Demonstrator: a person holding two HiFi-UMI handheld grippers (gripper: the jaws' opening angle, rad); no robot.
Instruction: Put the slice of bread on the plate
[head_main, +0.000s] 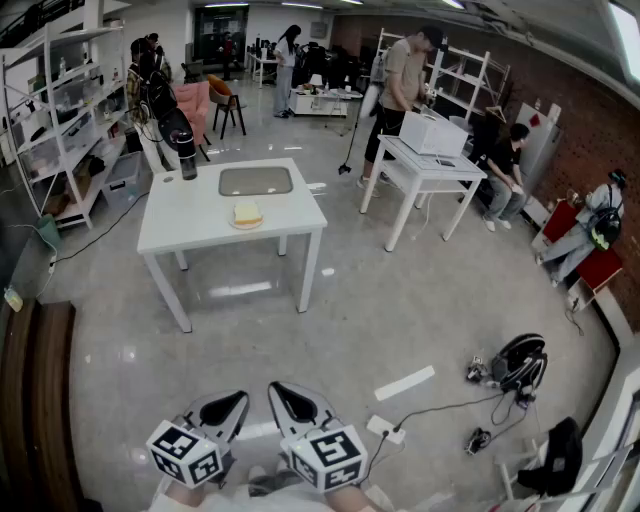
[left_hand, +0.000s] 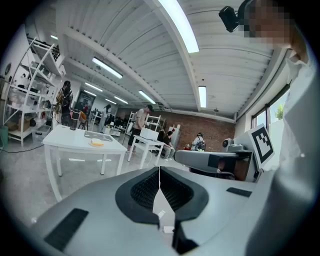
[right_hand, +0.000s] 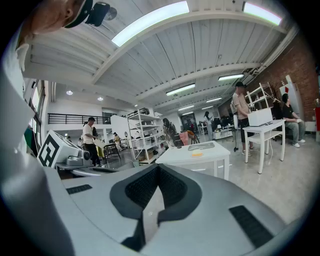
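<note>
Both claws closed and empty: your left gripper (head_main: 232, 400) and right gripper (head_main: 285, 395) sit low over the floor, well apart from the white table (head_main: 190, 230). Slice of bread (head_main: 247, 211) lies on the plate (head_main: 247, 226), near the grey tray (head_main: 256, 181).

The floor (head_main: 420, 300) is glossy and reflective. The worktop (head_main: 190, 232) looks smooth, matt white, perhaps laminate. The left tongs (left_hand: 159, 171) are matt grey plastic with rough black pads (left_hand: 144, 190).
</note>
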